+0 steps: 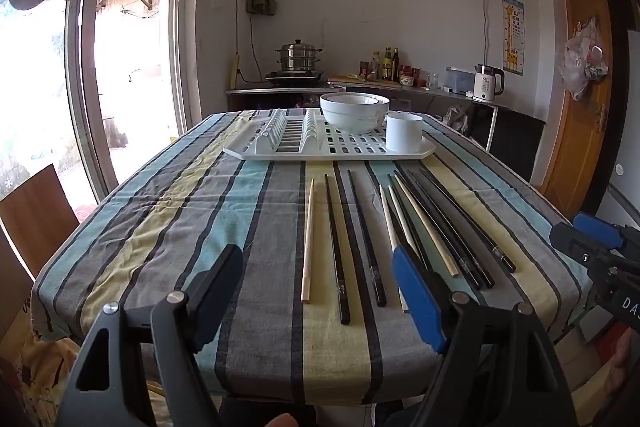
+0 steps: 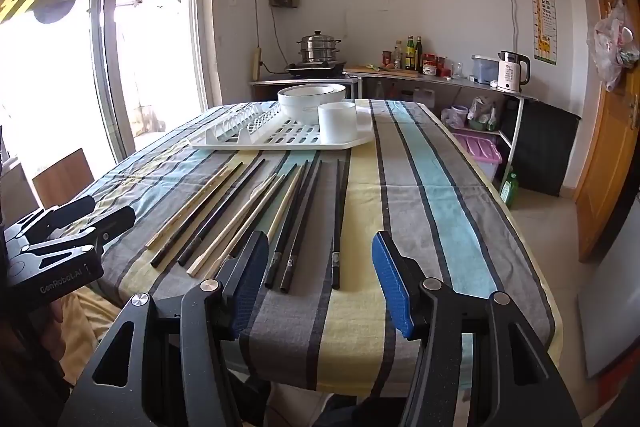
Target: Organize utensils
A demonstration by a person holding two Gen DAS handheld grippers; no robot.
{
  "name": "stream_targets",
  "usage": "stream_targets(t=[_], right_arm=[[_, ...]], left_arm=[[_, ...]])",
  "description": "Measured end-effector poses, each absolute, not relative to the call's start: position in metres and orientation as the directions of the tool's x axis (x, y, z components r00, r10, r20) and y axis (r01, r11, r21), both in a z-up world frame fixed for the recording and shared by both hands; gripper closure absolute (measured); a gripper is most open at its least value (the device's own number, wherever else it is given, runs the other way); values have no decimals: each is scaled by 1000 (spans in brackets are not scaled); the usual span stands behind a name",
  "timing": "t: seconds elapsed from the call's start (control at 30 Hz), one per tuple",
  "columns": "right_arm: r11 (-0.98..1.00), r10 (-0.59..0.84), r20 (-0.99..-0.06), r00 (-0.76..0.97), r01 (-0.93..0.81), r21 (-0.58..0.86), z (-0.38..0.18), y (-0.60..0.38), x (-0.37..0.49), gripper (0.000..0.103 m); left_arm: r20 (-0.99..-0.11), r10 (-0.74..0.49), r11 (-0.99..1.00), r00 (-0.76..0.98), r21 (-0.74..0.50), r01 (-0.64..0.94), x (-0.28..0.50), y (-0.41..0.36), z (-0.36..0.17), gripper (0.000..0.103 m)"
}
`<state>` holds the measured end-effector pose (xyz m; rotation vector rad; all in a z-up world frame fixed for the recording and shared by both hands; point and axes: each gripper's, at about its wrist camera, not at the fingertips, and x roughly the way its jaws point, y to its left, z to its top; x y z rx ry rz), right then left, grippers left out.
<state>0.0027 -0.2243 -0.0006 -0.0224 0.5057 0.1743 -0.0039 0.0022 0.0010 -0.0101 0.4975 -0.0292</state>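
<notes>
Several black chopsticks (image 1: 336, 247) and light wooden chopsticks (image 1: 308, 239) lie side by side on the striped tablecloth (image 1: 180, 227), pointing away from me; they also show in the right wrist view (image 2: 296, 219). A white cylindrical cup (image 1: 404, 133) stands on a white drying rack (image 1: 288, 151), also seen in the right wrist view as cup (image 2: 337, 123) and rack (image 2: 224, 143). My left gripper (image 1: 316, 267) is open and empty over the near ends of the chopsticks. My right gripper (image 2: 320, 259) is open and empty near the table's front edge.
Stacked white bowls (image 1: 354, 111) sit on the rack behind the cup. A wooden chair (image 1: 32, 219) stands at the table's left. A counter with a steamer pot (image 1: 298, 57), bottles and a kettle (image 1: 488, 83) runs along the back wall. A door (image 1: 580, 107) is at the right.
</notes>
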Motion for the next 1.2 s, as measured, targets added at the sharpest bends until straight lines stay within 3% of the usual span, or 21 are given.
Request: stream_targets(t=[1.2], right_arm=[[985, 161, -476, 865, -171, 23, 2, -225, 1, 48]], left_arm=[[-477, -34, 999, 878, -16, 31, -5, 0, 2, 24]])
